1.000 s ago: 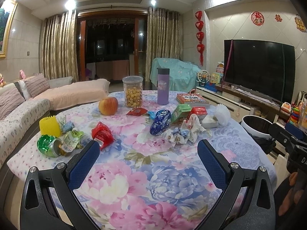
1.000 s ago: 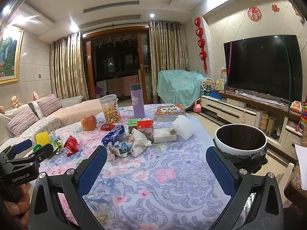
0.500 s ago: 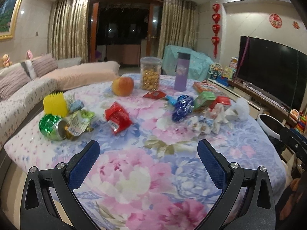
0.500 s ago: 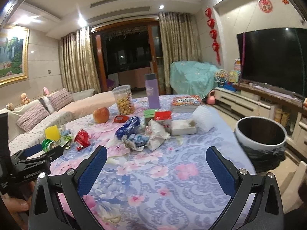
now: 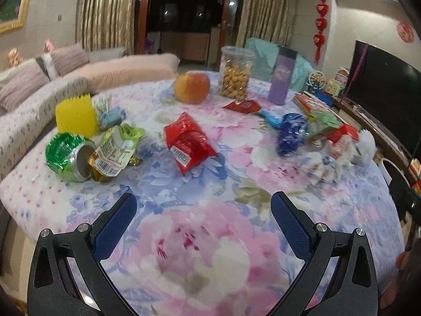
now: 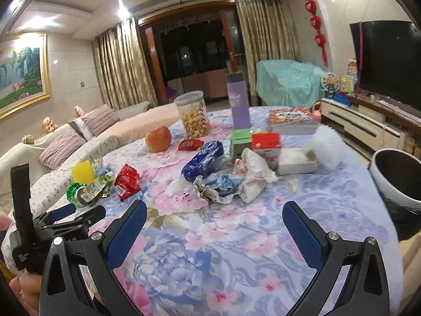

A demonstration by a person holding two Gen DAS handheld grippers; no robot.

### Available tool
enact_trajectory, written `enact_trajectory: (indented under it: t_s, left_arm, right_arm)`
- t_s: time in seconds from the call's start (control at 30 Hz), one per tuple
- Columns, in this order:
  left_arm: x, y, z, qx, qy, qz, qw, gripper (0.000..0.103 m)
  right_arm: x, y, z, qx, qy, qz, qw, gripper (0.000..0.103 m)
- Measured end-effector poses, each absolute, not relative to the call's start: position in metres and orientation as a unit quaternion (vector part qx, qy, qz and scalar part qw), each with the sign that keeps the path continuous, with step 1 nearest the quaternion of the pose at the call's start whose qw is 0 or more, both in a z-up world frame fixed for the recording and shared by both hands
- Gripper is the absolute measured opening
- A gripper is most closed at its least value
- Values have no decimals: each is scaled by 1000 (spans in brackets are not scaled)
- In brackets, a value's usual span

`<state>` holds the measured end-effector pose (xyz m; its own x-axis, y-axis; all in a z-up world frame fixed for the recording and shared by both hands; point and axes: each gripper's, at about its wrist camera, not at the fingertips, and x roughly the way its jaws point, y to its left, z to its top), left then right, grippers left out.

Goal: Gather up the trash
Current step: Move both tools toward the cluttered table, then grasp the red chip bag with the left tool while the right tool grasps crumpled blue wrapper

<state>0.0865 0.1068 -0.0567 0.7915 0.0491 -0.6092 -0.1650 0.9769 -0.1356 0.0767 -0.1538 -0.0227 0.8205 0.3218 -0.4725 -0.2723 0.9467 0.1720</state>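
Left tongs (image 5: 204, 205) released | right tongs (image 6: 214, 213) released | crinkly red foil packet (image 5: 188, 142) | dented green can (image 5: 69, 156)

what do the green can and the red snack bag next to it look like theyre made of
Green can: seemingly thin metal, glossy printed skin; it lies on its side, its bare silvery end catching light.
Red snack bag: probably plastic film, shiny; it is creased, puffed, and carries a printed barcode label. A foil lining cannot be ruled out.
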Motion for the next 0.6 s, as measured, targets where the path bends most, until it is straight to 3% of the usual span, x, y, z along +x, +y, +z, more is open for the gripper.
enact_trajectory:
  t_s: [0.6]
  left_arm:
    - [179, 139, -69, -98, 387, 77, 914, 103]
  right_arm:
    - [163, -124, -57, 37, 359, 165, 918, 103]
